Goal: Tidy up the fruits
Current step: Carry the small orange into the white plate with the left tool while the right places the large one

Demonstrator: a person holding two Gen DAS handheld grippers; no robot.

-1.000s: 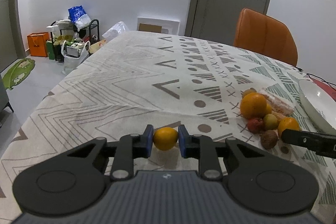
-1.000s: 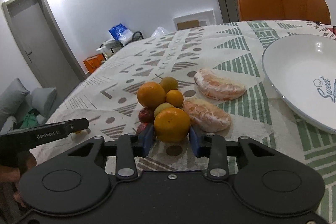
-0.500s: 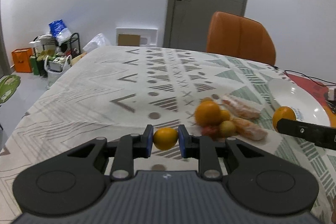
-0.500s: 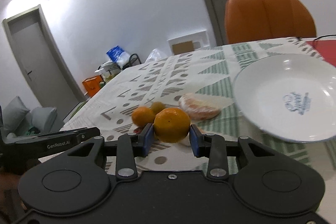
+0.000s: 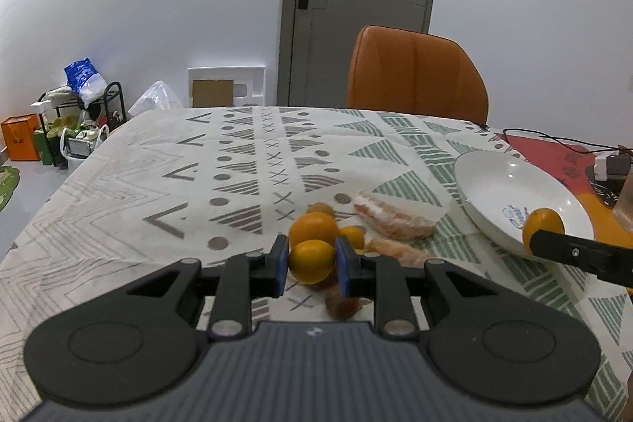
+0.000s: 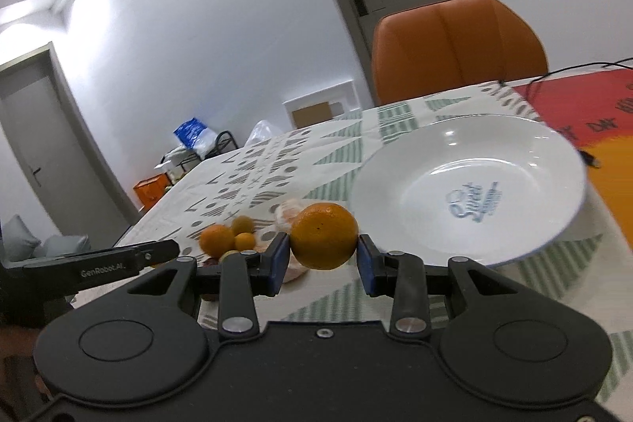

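Note:
My left gripper (image 5: 311, 263) is shut on a small yellow-orange citrus (image 5: 311, 261), held above the fruit pile (image 5: 316, 230) on the patterned tablecloth. The pile holds an orange, small citrus, a brown fruit (image 5: 342, 303) and peeled pomelo segments (image 5: 393, 222). My right gripper (image 6: 323, 255) is shut on a bigger orange (image 6: 324, 241), just left of the near rim of the white plate (image 6: 526, 169). In the left wrist view that orange (image 5: 542, 225) hangs over the plate (image 5: 498, 192), and the right gripper's finger (image 5: 581, 256) reaches in from the right.
An orange chair (image 5: 417, 78) stands at the table's far side before a grey door (image 5: 360, 2). A red and orange mat (image 5: 554, 153) with a cable and charger (image 5: 609, 167) lies right of the plate. Bags and a rack (image 5: 79, 121) sit on the floor at left.
Both grippers have swung to the right with their fruits. The plate has come closer in the right wrist view, and the fruit pile now lies directly behind the left gripper's citrus.

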